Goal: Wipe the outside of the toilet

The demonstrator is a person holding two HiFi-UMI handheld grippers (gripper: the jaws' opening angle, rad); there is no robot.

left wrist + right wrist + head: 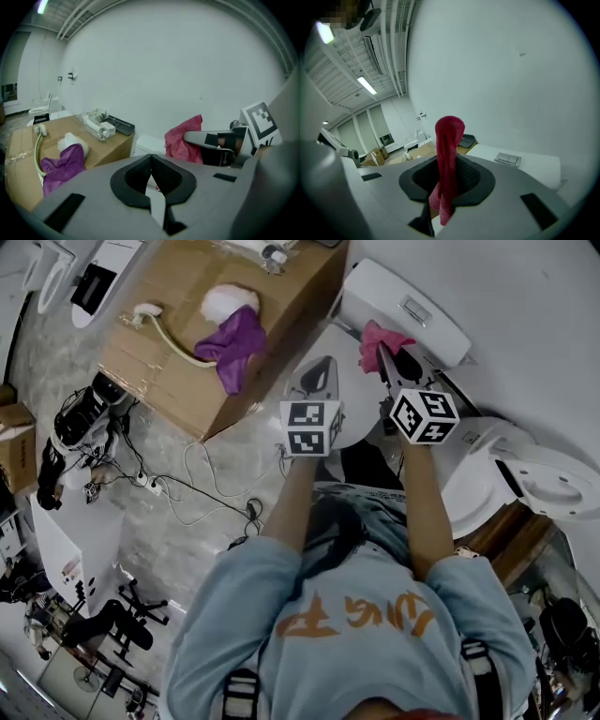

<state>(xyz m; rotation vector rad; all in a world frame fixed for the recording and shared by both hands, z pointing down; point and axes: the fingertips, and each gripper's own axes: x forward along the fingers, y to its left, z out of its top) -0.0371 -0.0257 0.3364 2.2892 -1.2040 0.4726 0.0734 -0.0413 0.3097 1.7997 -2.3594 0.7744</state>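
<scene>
The right gripper (449, 180) has its jaws clenched on a red cloth (449, 140), held at the near edge of the toilet tank (412, 307). The left gripper (151, 176), jaws pressed together and empty, hovers farther from the tank. The right looks better placed to wipe.

I see the toilet (450, 486): white, glossy, its tank (380, 289) flat against the wall, w/ a dual flush btn (415, 310) on the lid. The bowl's mostly hidden under my arms. The cloth (449, 140) is pink-red w/ a knit texture, bunched into a strip. It's pinched btwn the jaws of the right gripper (389, 362), one end sticking up past the tips, the other hanging below, just by the tank's front edge. Can't tell if it touches.
</scene>
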